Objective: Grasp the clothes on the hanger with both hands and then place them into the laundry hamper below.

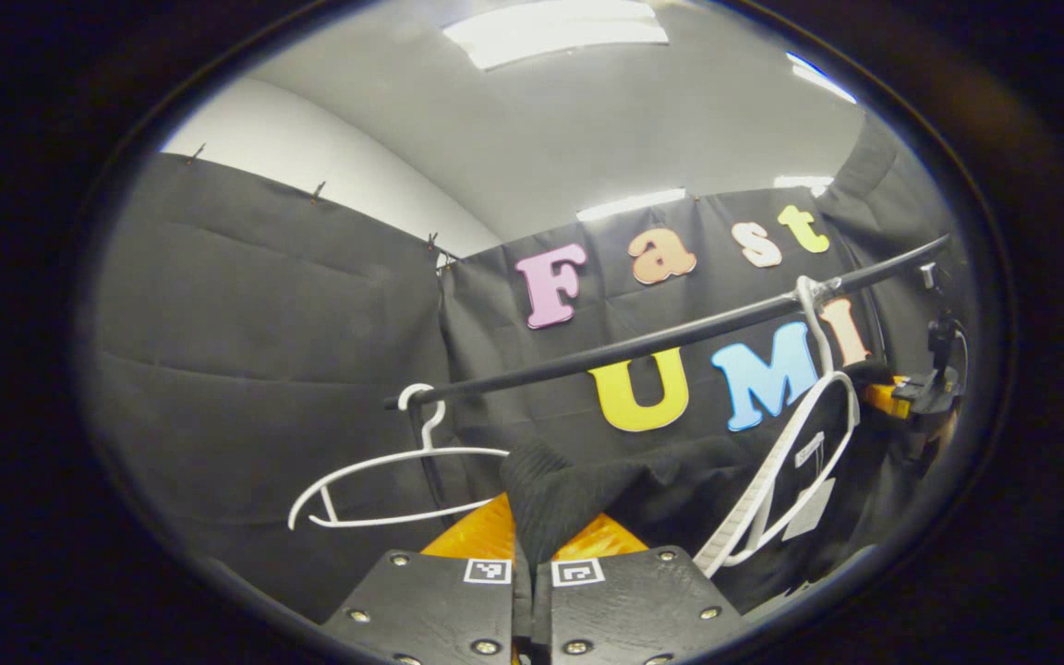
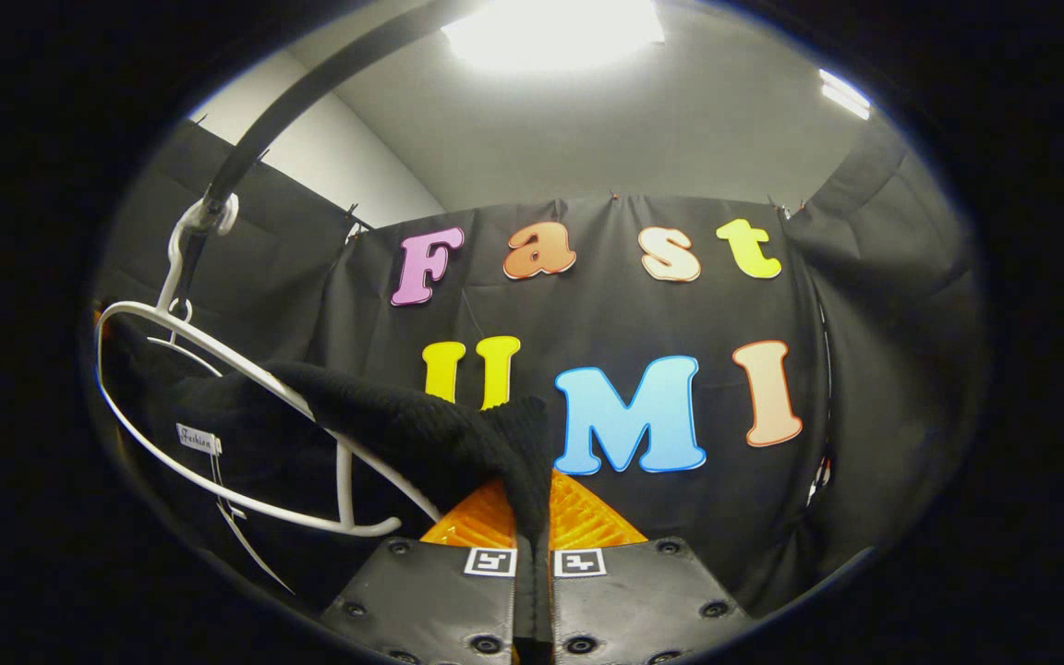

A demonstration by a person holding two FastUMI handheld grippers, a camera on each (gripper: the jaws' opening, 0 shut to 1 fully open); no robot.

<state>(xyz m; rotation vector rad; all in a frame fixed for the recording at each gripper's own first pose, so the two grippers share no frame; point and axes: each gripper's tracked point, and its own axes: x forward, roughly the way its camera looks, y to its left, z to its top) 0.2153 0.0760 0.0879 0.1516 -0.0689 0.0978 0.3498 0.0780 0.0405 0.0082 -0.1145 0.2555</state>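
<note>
Both tongs are closed down tight, and each one has a fold of the black knit garment pinched between its fingers. In the left gripper view, your left tongs (image 1: pixel 532 563) grip a ribbed edge of the black knit garment (image 1: pixel 569 489), which rises from the fingers and drapes away toward the white hanger (image 1: pixel 795 462) at the right. In the right gripper view, your right tongs (image 2: pixel 532 554) hold another ribbed fold, and the cloth stretches up and left over the arm of the same hanger (image 2: pixel 246 434).

So the garment is not free yet: it hangs from the hanger, which hooks over the black rail (image 1: pixel 680 337), with a second, bare white hanger (image 1: pixel 384 489) near the rail's left end. The hamper should sit somewhere beneath your hands.

Watch for these troubles. If you pull straight down, the knit will likely catch on the hanger's arm and drag the hook along or off the rail. A loose tag (image 2: pixel 198 438) and its strings dangle close to the hanger and might snag. Your grips look shallow, on edges alone, so a hard tug might slip the fold out of one pair of tongs. Lift the cloth clear of the hanger arm first, moving both hands together.
</note>
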